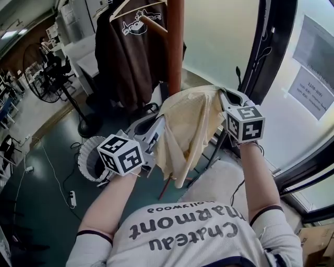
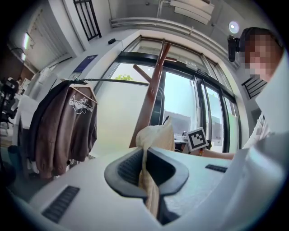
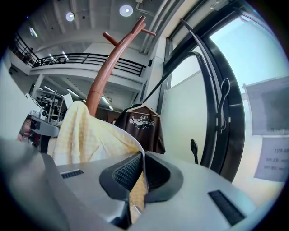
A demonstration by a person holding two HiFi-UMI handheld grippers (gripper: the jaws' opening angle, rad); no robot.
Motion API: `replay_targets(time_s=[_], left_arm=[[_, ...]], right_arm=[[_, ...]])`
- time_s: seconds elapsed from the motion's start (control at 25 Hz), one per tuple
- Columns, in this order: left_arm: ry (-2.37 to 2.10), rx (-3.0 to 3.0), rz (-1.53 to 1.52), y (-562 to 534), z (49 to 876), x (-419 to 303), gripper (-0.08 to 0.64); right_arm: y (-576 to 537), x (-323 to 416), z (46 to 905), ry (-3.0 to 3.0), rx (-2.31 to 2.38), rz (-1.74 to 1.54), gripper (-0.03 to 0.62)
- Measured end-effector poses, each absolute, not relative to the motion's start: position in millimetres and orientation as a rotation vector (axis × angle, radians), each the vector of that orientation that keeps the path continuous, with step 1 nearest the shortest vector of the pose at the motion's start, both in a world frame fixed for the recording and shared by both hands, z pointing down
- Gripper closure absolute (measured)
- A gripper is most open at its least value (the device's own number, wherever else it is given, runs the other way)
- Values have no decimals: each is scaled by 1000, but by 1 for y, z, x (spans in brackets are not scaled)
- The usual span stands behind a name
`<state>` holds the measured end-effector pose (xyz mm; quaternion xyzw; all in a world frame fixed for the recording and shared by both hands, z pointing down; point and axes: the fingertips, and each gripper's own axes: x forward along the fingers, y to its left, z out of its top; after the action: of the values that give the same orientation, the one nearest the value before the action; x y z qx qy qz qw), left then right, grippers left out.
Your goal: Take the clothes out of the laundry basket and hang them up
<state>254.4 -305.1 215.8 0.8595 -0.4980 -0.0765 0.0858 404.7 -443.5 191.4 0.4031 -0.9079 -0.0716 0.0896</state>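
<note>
Pinching yellow garment [image 1: 187,122] w/ left tool [image 1: 158,129], jaws closed on a fold of fabric, cloth running up btwn pads and out below. Same w/ right tool [image 1: 225,98]: clamped shut on another edge of same garment, checked weave visible in the gap. Holding both tools roughly level and apart, garment stretched btwn them at top, drooping in loose folds below, clear of floor [image 1: 42,172]. Held in front of chest in head view, well above white round laundry basket [image 1: 87,156], on floor lower left of left tool; contents not readable. Just behind garment: red-brown coat stand [image 1: 175,47], upright, w/ angled pegs near top. Left of its pole: brown shirt [image 1: 130,52] w/ white print, hung on wooden hanger [image 1: 136,9]. Farther left on floor: fan [image 1: 44,78] on a stand, white power strip [image 1: 72,198] w/ cable. Right of right tool: dark curved window frame [image 1: 271,47], bright glass, paper notices stuck on it.
</note>
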Motion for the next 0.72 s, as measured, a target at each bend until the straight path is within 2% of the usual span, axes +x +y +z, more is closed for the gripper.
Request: replay_targets(time_s=[0.56, 0.72], left_arm=[[-1344, 2686, -322, -300, 219, 271, 532], [-1157, 2734, -390, -278, 219, 280, 474]], right_arm=[[-402, 371, 263, -2832, 1136, 329, 561], [-391, 367, 267, -2845, 1198, 456, 560]])
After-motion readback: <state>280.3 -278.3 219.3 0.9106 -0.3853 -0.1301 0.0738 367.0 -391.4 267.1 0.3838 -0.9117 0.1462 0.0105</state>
